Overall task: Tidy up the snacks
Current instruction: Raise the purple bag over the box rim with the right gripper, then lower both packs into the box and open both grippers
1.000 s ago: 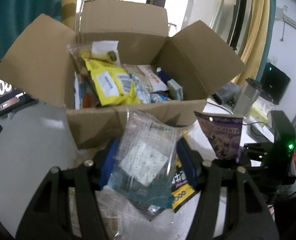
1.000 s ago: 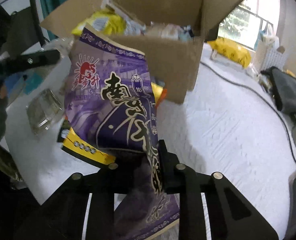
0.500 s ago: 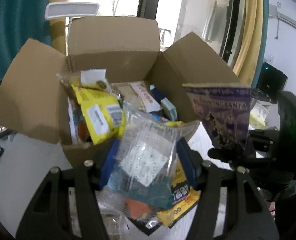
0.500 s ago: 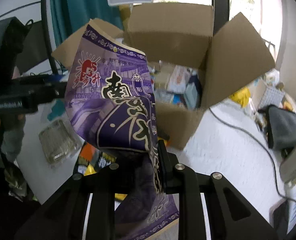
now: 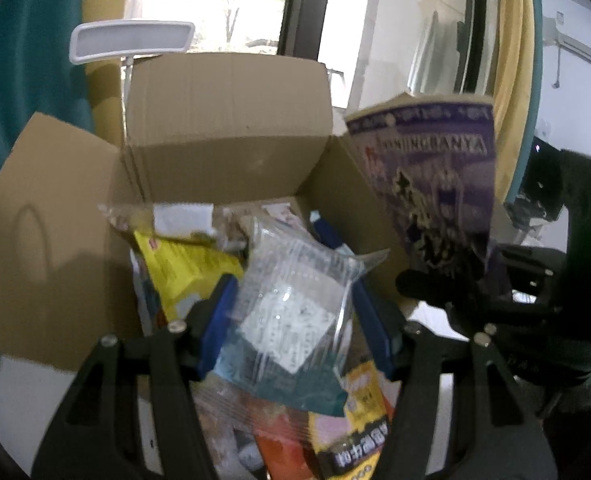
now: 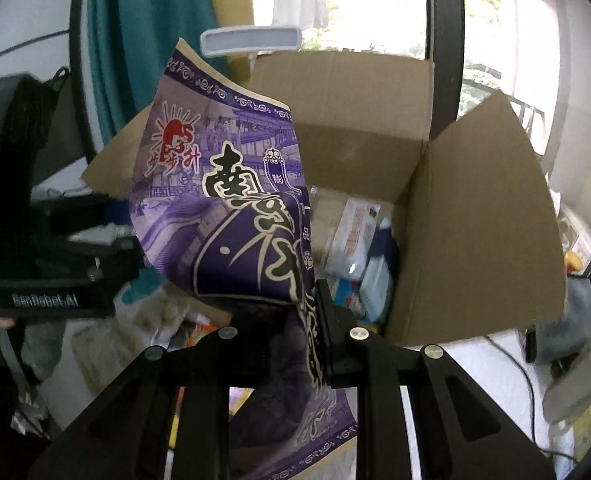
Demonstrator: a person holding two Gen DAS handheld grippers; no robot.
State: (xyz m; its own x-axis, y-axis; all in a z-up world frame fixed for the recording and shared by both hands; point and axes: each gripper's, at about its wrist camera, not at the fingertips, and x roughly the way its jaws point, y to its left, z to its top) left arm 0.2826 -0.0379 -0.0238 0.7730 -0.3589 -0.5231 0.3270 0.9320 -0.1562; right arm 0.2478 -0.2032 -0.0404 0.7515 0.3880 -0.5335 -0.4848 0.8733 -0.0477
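Left gripper (image 5: 291, 320) jaws clamped on clear snack bag (image 5: 291, 312), lower centre, in front of open cardboard box (image 5: 231, 120). Right gripper (image 6: 291, 320) jaws pinched narrow on purple snack bag (image 6: 231, 200), centre frame, before box. Yellow packet (image 5: 187, 264) inside box.

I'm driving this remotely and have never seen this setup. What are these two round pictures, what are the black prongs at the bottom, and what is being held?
There is no robot arm: a person holds a two-finger gripper in each hand, and a fisheye camera on each looks along its fingers, the black prongs. In the left wrist view, the left gripper is shut on a clear snack bag. In the right wrist view, the right gripper is shut on a purple snack packet. Both are held up in front of an open cardboard box that already holds snacks, including a yellow packet. More packets lie on the white table below.
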